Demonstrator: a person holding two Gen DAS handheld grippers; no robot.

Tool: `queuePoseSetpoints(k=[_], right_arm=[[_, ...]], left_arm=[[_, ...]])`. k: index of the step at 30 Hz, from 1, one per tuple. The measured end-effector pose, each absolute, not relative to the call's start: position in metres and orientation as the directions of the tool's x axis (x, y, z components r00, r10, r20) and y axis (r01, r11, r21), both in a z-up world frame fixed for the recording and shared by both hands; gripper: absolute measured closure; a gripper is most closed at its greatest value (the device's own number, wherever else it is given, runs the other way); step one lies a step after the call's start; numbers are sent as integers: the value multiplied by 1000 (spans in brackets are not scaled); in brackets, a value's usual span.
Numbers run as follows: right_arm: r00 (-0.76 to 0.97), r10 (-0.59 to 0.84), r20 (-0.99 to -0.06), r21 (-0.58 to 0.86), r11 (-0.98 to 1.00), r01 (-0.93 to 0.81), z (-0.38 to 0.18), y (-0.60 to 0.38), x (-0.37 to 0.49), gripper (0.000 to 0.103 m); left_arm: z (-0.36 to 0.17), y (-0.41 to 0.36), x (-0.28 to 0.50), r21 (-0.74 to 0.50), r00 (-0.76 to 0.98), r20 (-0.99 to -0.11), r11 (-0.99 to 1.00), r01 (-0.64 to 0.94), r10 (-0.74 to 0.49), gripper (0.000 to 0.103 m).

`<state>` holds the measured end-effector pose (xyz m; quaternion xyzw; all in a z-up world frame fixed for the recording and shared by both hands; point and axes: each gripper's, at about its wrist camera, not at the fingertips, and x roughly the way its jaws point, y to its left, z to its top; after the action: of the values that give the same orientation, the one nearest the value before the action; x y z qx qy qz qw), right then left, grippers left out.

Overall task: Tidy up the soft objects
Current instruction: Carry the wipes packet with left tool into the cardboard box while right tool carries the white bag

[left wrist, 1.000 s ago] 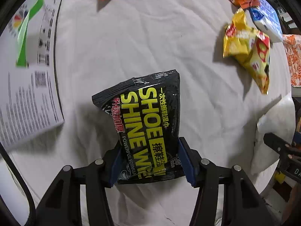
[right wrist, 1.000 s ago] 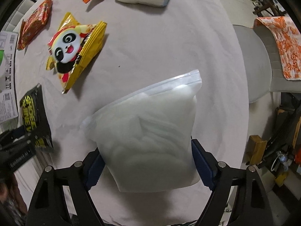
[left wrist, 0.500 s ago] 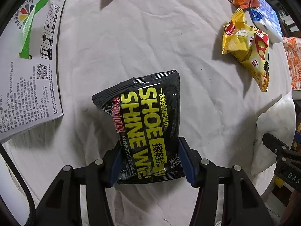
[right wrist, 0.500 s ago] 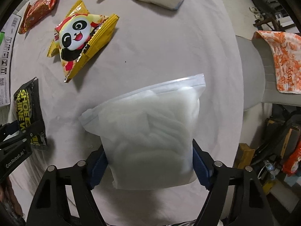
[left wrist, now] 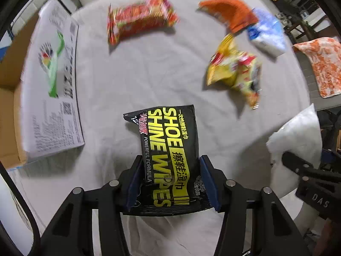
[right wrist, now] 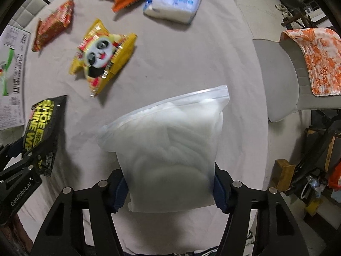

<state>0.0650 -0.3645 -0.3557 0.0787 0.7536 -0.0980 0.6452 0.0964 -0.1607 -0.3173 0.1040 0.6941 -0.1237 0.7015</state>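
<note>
My left gripper is shut on a black shoe shine wipes pack, held above the white-clothed table. The pack and left gripper also show at the left of the right wrist view. My right gripper is shut on a clear zip bag of white filling, held above the table; that bag shows at the right of the left wrist view. On the table lie a yellow panda snack bag, a red snack pack, an orange snack bag and a white-blue tissue pack.
An open cardboard box with a white printed flap stands at the table's left. A grey chair with an orange floral cloth stands past the table's right edge. Clutter lies on the floor at the far right.
Both grippers have risen and pulled back with their packs, so more of the table and the far snacks show. Grips are unchanged.
</note>
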Motion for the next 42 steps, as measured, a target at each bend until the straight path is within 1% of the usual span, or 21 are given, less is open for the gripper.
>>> queuePoseSetpoints(k=[9,15,19,24,28,33,37,42], right_arm=[[-39,18,-999,8,971,241,-284,-362,52,36],[57,44,-997,54,980,194,-228,-348,63,36],[122,64,-990,83,984,155,-191,-328,74,36],[173,98,-980,117,988,105,-163,-287,96,36],[202,130,-971,146,987,69,-145,-243,116,36],[239,119,-964,135,990,49,-129,-188,144,36],[251,111,-962,125,991,40,-126,-151,165,36],[242,105,-965,112,994,17,-137,-105,194,36]], left_arm=[[-258,-157,87,-81,100,-988,948,307,-116,55],[-207,-153,86,-114,185,-968,951,287,-172,55],[-173,-127,93,-107,252,-952,959,264,-175,55],[-138,-84,110,-81,333,-930,969,233,-158,55],[-121,-48,125,-51,386,-913,975,214,-132,55],[-109,-1,151,-24,426,-899,981,191,-104,55],[-110,36,172,-20,438,-895,986,163,-90,55],[-121,76,197,-26,428,-900,991,133,-81,55]])
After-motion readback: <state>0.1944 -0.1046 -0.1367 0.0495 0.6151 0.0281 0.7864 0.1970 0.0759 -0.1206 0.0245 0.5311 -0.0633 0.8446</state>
